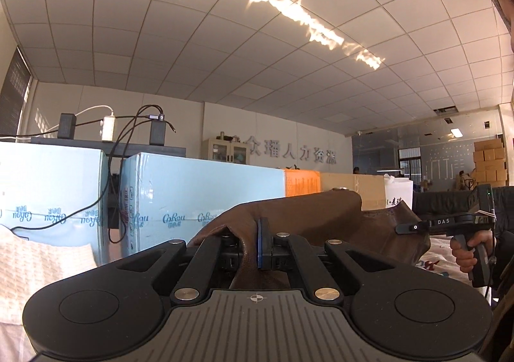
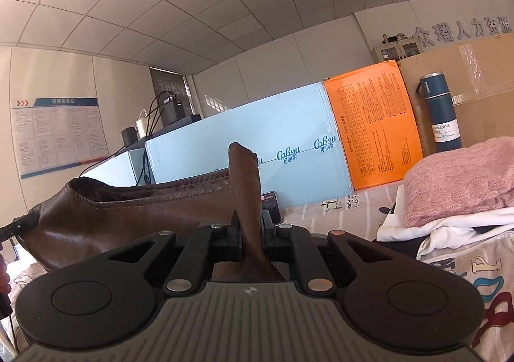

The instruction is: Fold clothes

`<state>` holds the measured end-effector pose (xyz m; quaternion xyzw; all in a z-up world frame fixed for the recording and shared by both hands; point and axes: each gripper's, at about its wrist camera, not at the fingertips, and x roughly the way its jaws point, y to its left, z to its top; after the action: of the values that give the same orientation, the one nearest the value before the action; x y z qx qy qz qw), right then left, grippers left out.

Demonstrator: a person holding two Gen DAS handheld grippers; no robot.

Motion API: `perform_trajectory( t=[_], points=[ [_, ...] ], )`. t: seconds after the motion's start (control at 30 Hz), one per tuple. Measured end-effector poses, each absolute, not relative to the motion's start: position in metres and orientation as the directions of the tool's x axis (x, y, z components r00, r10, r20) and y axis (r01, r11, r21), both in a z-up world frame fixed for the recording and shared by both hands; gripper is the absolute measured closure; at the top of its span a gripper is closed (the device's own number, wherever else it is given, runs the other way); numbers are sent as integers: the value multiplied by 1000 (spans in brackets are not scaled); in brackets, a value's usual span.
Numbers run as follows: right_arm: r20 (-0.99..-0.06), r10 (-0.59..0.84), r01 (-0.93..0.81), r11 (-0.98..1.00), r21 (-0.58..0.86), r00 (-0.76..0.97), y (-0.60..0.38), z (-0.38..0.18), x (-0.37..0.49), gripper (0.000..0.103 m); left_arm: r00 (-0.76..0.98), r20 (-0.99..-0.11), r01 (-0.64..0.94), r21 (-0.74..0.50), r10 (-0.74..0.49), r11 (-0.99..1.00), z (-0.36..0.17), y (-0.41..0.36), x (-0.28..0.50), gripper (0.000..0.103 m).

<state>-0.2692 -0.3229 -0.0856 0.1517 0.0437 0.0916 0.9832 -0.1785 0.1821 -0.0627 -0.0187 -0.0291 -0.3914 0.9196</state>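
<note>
A brown leather-like garment is held up in the air between both grippers. My left gripper is shut on one edge of it; the fabric is pinched between the jaws and drapes rightward. My right gripper is shut on the other edge of the garment, with a fold standing up between the jaws. The right gripper also shows in the left wrist view, held by a hand at the garment's far end. The left gripper's tip shows at the left edge of the right wrist view.
A pink knit sweater lies on white clothes on the patterned bedsheet. Blue boxes, an orange box, a cardboard box, a blue flask and a phone stand behind. A white cloth lies left.
</note>
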Motion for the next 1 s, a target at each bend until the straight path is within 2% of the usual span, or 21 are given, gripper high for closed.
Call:
perform_trajectory(
  t=[0.1,0.13,0.27,0.37,0.43,0.5,0.6,0.67,0.73,0.87,1.0],
  points=[
    [-77,191,-161,942,296,979,-324,-95,-291,77,684,2,728,-63,-729,683,-74,190,-189,99],
    [-82,184,-152,942,299,979,-325,-97,-298,68,680,-27,729,-83,-733,680,-78,193,-192,96],
    [-89,174,-138,938,317,981,-331,-101,-324,60,651,-120,735,-149,-750,662,-90,203,-199,91],
    [-38,193,-165,912,374,980,-342,-98,-341,52,644,-165,718,-204,-747,665,-98,214,-202,69],
    [12,207,-193,887,419,978,-351,-95,-352,46,645,-185,703,-237,-741,671,-101,222,-203,33],
    [42,190,-188,871,453,981,-360,-92,-358,43,673,-195,670,-250,-714,699,-103,232,-210,30],
    [26,157,-151,872,466,987,-366,-88,-353,42,721,-164,615,-297,-674,730,-104,252,-218,25],
    [19,174,-162,865,475,985,-367,-87,-346,41,734,-137,599,-330,-665,730,-105,259,-221,24],
    [21,219,-201,853,481,976,-365,-87,-338,37,737,-149,587,-340,-659,734,-105,256,-215,22],
    [-16,321,-289,871,398,947,-339,-75,-325,24,737,-221,554,-342,-638,759,-108,242,-198,21],
    [-109,385,-355,908,221,916,-304,-54,-314,20,700,-317,564,-306,-640,767,-103,224,-173,20]
  ],
)
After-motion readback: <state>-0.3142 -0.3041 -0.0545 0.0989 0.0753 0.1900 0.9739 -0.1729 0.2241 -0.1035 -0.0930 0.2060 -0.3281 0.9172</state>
